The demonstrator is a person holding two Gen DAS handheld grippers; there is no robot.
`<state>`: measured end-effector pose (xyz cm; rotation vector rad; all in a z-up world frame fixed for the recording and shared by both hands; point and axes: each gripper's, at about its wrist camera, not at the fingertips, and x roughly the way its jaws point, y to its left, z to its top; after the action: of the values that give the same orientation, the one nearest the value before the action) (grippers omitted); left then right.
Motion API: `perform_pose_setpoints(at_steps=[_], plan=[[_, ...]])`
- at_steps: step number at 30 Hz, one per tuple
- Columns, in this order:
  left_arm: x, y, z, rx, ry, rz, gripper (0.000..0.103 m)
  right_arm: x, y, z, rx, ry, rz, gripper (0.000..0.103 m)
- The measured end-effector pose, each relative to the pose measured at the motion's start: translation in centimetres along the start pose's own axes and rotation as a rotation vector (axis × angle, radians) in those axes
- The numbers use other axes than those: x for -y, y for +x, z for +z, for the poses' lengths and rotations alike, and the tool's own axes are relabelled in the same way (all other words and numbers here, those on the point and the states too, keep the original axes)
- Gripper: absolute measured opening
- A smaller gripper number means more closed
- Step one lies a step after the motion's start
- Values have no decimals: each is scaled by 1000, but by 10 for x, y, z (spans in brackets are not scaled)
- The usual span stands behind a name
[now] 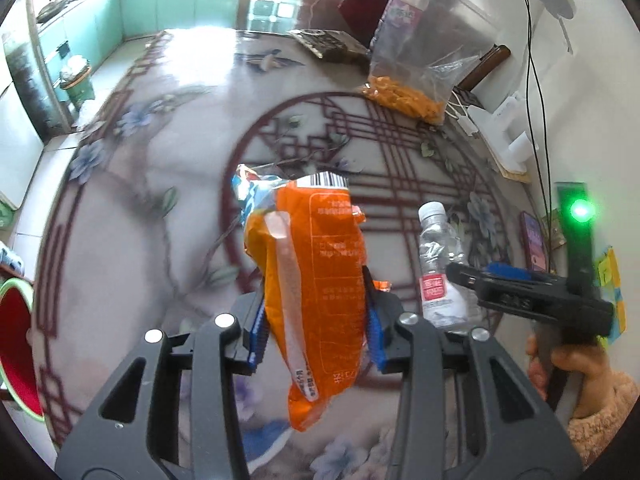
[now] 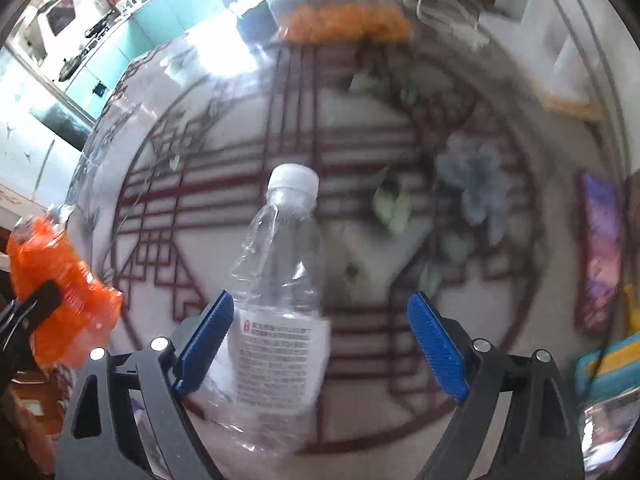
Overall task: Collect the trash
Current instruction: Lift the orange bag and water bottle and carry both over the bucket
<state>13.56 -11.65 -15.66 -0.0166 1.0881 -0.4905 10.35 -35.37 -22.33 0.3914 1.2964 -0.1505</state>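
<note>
Your left gripper point(image 1: 316, 320) clamps the orange snack wrapper point(image 1: 316, 280), lifted off the table point(image 1: 160, 200); your right gripper point(image 2: 320, 344) stands wide around the ungrasped plastic bottle point(image 2: 280, 280).

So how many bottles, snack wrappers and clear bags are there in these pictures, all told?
Plastic bottles: 2, the crushed bottle on the table and the bottle in the bag
Snack wrappers: 1, the orange wrapper gripped in the left claw
Clear bags: 1, the clear bag
Total: 4

wrapper point(image 1: 316, 280): glossy orange plastic | bottle point(image 2: 280, 280): clear crinkled plastic | tabletop point(image 1: 160, 200): glossy
</note>
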Motion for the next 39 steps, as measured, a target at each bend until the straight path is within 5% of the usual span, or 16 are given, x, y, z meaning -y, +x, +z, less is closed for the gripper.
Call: perform_pose_setpoints(at_steps=[2,4,7,23,39], plan=[[-6,-10,-6,16,-4,9,38,-7,14,-6,-35,-4,-1,83],[-12,-22,-11,35,-7,19,38,-14,19,-12,-42,-14,-30,60],[-23,-38,-18,62,-22,33,39,-25,13,-19,-35,-21,-26,50],[-102,-80,-53,84,-98,64,39,-149,-87,-53,247,-196,-45,50],[-212,-119,-72,89,-130,87,39,-278,-84,-86,275,-279,-25,51]])
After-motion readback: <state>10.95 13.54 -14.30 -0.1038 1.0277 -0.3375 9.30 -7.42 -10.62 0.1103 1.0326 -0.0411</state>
